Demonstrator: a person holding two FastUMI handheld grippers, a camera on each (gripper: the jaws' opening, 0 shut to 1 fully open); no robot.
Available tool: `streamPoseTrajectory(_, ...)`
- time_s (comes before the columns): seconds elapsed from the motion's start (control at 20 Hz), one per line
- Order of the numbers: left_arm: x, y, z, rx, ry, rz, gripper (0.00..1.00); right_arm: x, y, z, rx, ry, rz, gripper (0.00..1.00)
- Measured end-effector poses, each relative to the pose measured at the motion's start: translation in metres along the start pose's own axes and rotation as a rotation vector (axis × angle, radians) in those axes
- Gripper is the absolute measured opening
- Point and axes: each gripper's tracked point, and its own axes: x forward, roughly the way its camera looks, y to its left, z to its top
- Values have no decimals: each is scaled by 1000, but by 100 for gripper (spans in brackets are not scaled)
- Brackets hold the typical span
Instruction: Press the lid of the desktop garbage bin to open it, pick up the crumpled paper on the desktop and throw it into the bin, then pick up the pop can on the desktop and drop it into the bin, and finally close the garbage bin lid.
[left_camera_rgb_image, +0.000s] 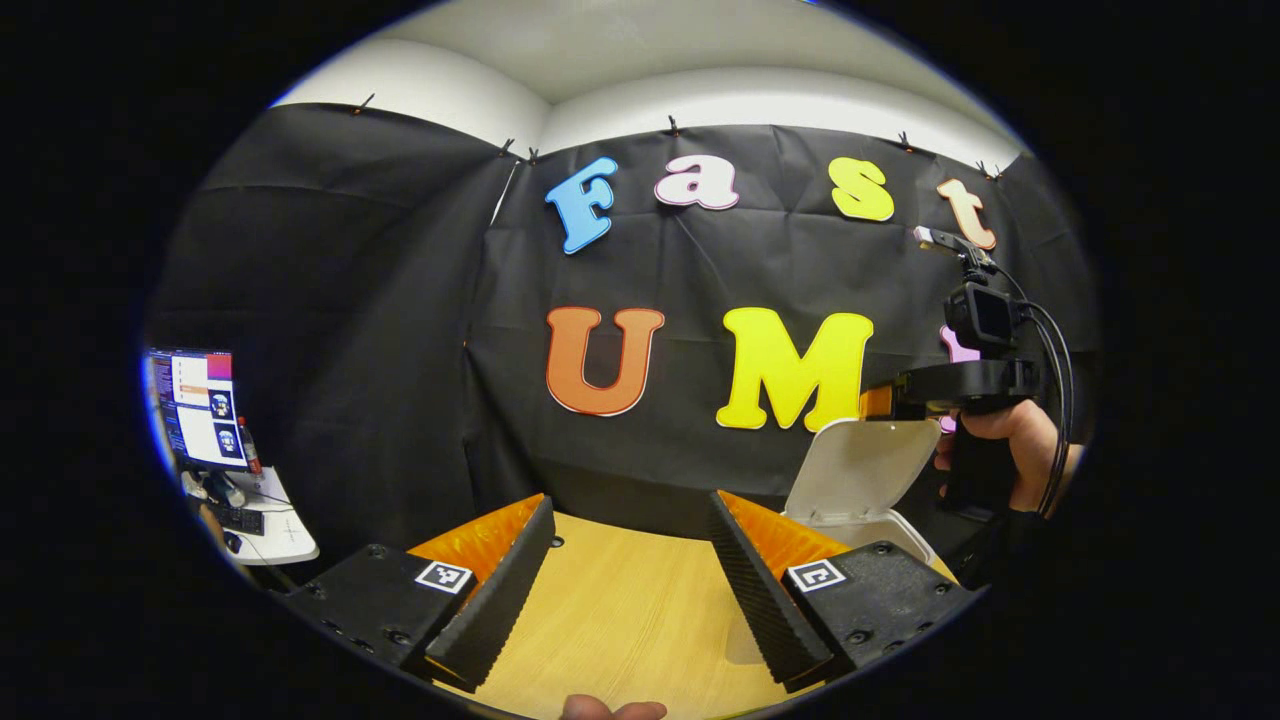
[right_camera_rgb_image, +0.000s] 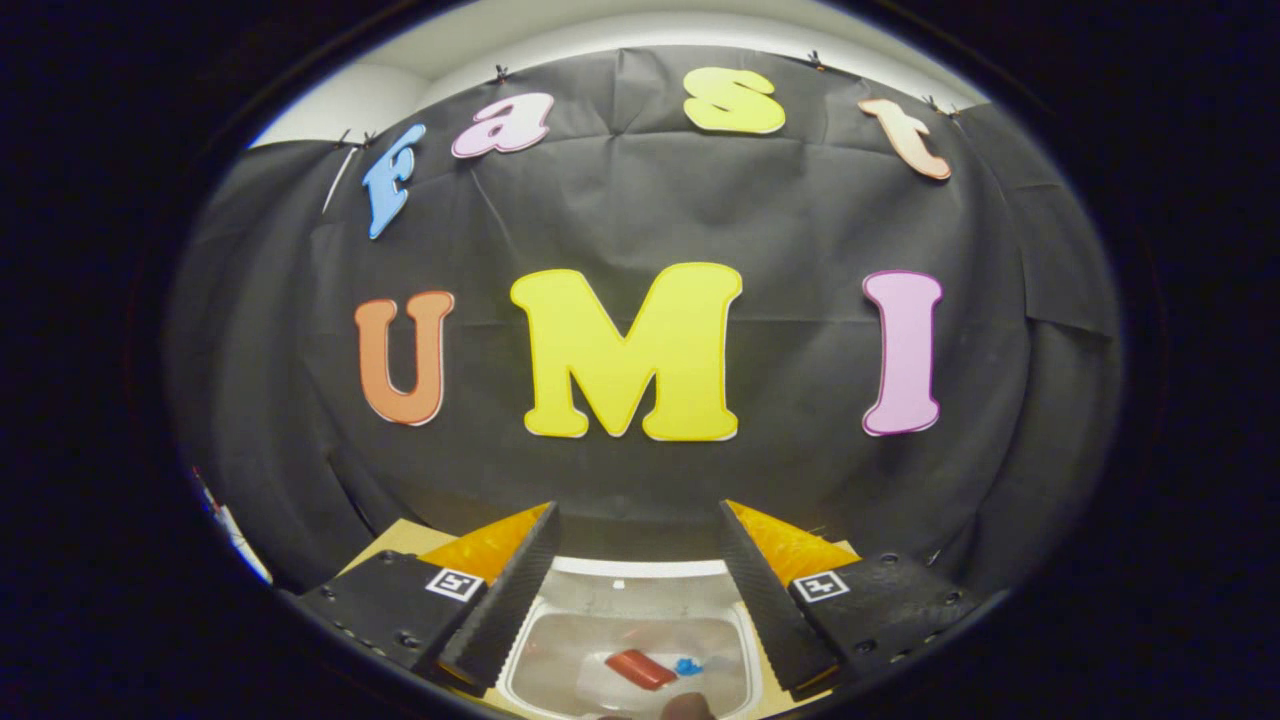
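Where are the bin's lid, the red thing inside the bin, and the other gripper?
bin lid (left_camera_rgb_image: 862, 468), left gripper view, raised inner face.
red object (right_camera_rgb_image: 640, 669), right gripper view, its middle.
right gripper (left_camera_rgb_image: 905, 395), left gripper view, fingertip end.

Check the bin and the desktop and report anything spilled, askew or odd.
Nothing stands out. The bin stands open on the wooden desktop, its lid tipped up at the back, with a red item inside it. No spill on the desktop shown.
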Motion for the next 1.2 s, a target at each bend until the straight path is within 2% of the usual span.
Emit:
streamPoseTrajectory(0.1,-2,-5,3,-2,-8,-23,98,-15,-2,-19,36,46,4,96)
streamPoseTrajectory(0.2,-5,-9,6,0,-16,-45,98,-26,-8,-39,25,70,-5,98)
streamPoseTrajectory(0.25,-7,-11,6,4,-18,-53,98,-30,-10,-48,20,79,-8,94)
streamPoseTrajectory(0.4,-11,-14,4,8,-16,-80,98,-42,-14,-75,21,116,-15,95)
streamPoseTrajectory(0.5,-12,-16,4,14,-13,-95,98,-46,-15,-95,19,147,-17,97)
streamPoseTrajectory(0.7,-13,-21,4,19,-9,-124,98,-51,-15,-128,16,202,-9,94)
streamPoseTrajectory(1.2,-15,-24,-4,29,5,-144,98,-51,-11,-172,-36,267,-7,96)
